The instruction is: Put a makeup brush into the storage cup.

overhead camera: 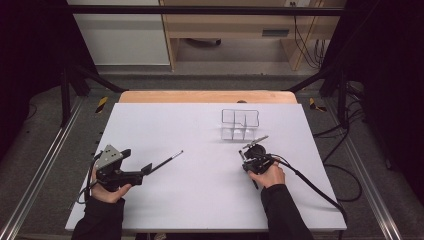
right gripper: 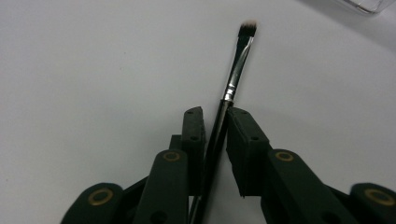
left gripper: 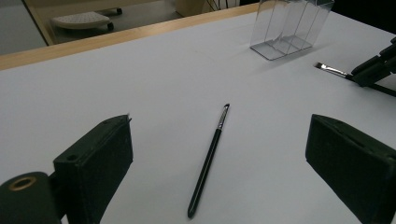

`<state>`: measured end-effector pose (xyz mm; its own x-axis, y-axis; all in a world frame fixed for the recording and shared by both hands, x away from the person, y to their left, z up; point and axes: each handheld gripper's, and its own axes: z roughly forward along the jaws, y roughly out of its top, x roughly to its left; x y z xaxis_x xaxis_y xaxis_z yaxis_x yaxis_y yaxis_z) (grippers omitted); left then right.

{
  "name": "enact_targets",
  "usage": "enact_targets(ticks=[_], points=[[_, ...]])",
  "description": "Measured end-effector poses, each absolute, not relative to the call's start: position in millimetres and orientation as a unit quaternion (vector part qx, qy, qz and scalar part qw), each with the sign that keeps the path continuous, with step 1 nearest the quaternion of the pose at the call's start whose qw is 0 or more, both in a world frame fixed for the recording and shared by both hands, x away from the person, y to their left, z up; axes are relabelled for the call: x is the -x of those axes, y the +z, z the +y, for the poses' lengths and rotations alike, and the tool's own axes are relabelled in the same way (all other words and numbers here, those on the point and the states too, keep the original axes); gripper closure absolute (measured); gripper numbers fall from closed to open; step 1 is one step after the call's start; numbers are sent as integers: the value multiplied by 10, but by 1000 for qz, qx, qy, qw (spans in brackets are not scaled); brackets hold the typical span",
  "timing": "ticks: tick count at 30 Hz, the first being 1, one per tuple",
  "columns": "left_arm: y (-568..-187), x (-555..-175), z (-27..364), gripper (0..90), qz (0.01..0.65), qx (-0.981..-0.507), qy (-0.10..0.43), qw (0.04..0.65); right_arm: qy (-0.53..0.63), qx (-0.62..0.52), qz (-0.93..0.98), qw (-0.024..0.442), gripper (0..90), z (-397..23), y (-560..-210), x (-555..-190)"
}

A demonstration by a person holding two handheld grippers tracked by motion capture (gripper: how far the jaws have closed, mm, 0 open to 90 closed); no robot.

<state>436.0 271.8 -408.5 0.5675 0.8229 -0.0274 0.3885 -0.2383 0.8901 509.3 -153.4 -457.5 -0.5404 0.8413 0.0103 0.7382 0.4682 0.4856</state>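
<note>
— Black jaws of the right gripper [right gripper: 215, 122] were pinched on what?
— On a flat-tipped brush [right gripper: 232, 84], near the clear organizer [overhead camera: 240, 124].
— And the left gripper [left gripper: 219, 154]?
— Spread wide, holding nothing; a thin dark brush [left gripper: 210, 158] lay on the white table [overhead camera: 200, 190] between them.

A lab: white table [overhead camera: 150, 200] inside a black frame [overhead camera: 200, 10], cables [overhead camera: 345, 175] trailing.

clear divided organizer [overhead camera: 240, 125], white table [overhead camera: 165, 130], cabinet [overhead camera: 120, 35]

Slim black brush [right gripper: 236, 70], pale bristles forward, clamped between right fingers [right gripper: 194, 135].
</note>
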Motion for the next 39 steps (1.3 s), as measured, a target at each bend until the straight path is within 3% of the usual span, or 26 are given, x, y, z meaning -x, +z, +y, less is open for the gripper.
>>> enact_targets(ticks=[14, 23, 32, 39], points=[[-4087, -4360, 2715, 69, 402, -752, 232, 468, 226, -447, 859, 107, 834, -1569, -4568, -5107], [-4087, -4360, 2714, 71, 402, -753, 231, 468, 233, -441, 858, 122, 697, -1585, -4483, -5079], [-4088, -4361, 2711, 72, 400, -754, 230, 467, 203, -428, 872, 121, 656, -1619, -4271, -5100], [-4090, -4363, 2709, 72, 400, -755, 229, 467, 180, -423, 882, 101, 658, -1584, -4319, -5127]])
